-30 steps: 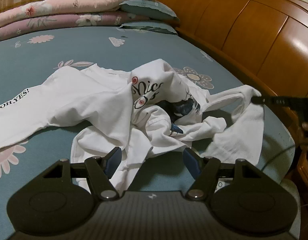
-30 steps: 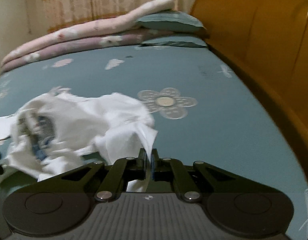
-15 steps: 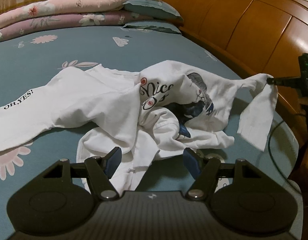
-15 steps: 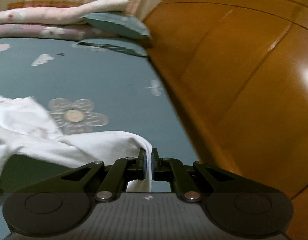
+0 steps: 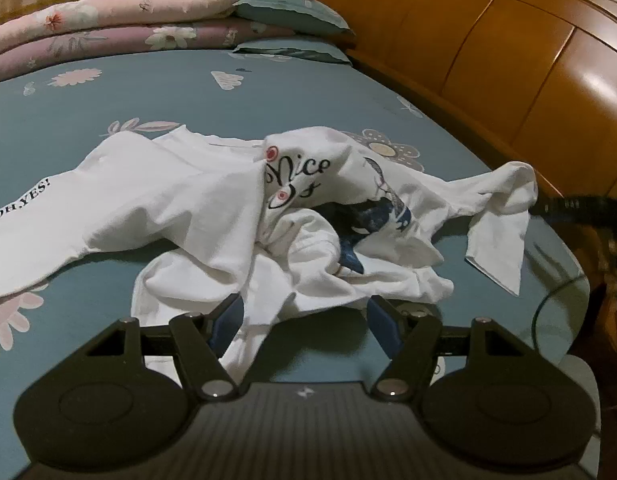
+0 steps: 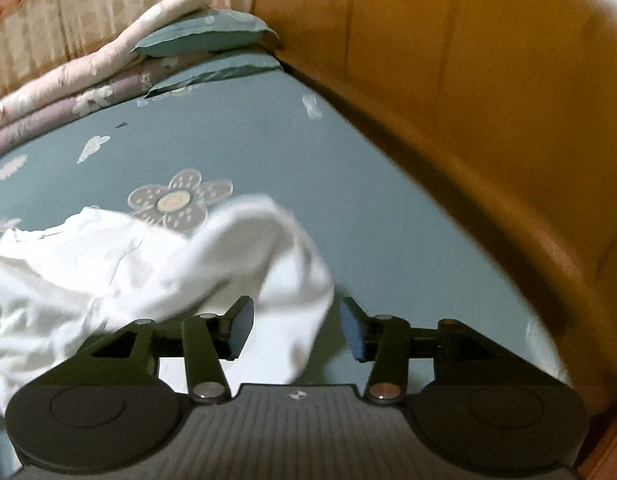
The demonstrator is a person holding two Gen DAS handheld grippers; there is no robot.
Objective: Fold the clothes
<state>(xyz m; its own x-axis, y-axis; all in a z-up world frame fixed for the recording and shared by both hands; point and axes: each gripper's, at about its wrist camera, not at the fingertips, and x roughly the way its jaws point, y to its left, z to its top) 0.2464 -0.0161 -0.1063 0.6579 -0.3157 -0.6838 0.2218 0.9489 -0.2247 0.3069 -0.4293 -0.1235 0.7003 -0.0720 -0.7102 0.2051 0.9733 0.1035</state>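
Note:
A crumpled white T-shirt [image 5: 308, 208] with a "Nice" print and a blue figure lies on the teal bedsheet [image 5: 156, 100]. White cloth marked "OH,YES!" [image 5: 20, 204] stretches away to the left. My left gripper [image 5: 304, 316] hovers open at the heap's near edge, a fold of cloth loose between its blue pads. One sleeve [image 5: 504, 216] is drawn out to the right, where my right gripper [image 5: 548, 205] shows dark at its end. In the right wrist view the right gripper [image 6: 296, 320] has its jaws opening, and the blurred sleeve [image 6: 284, 264] hangs between them untouched by the pads.
A wooden headboard [image 5: 508, 60] runs along the right side. Folded pink and mauve quilts [image 5: 128, 20] and teal pillows [image 5: 292, 8] are stacked at the far end. The bed's rounded corner [image 5: 564, 292] lies at the lower right.
The right gripper carried the sleeve to the right, stretching the shirt out, then its jaws parted and the sleeve came loose. The left gripper has not moved.

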